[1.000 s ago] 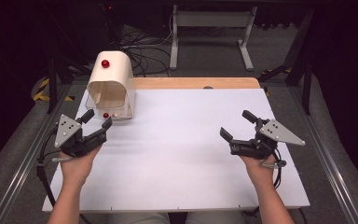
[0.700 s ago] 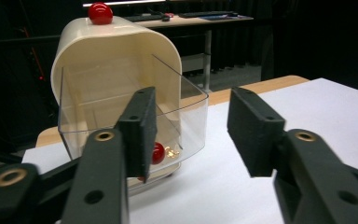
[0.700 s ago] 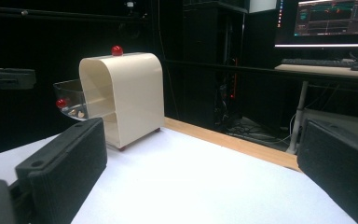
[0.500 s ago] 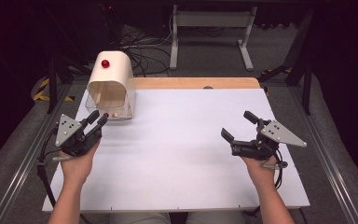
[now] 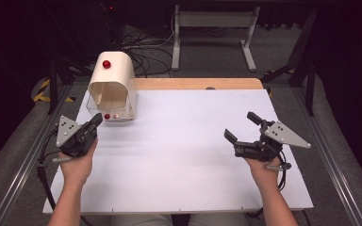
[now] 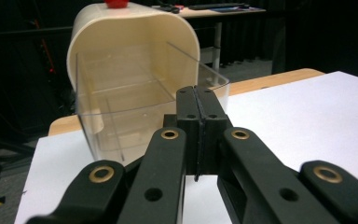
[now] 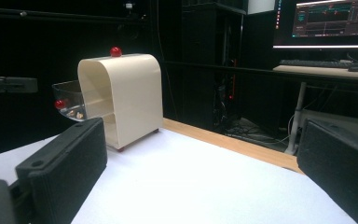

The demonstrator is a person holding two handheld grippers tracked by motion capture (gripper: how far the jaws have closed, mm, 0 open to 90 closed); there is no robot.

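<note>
The left gripper (image 5: pixel 95 122) has just been closing: its jaws now meet pad to pad with nothing between them, as the left gripper view shows. From the high view it points toward one o'clock at the cream cabinet (image 5: pixel 113 84), its tip just short of the clear drawer (image 6: pixel 140 107) that stands pulled out of the cabinet's lower front. A red knob (image 5: pixel 106 64) sits on the cabinet's top, and another (image 5: pixel 107 116) on the drawer's front.

The right gripper (image 5: pixel 242 127) hovers at four o'clock on the white table (image 5: pixel 184 155), jaws spread wide and empty, aimed toward ten o'clock, well apart from the cabinet.
</note>
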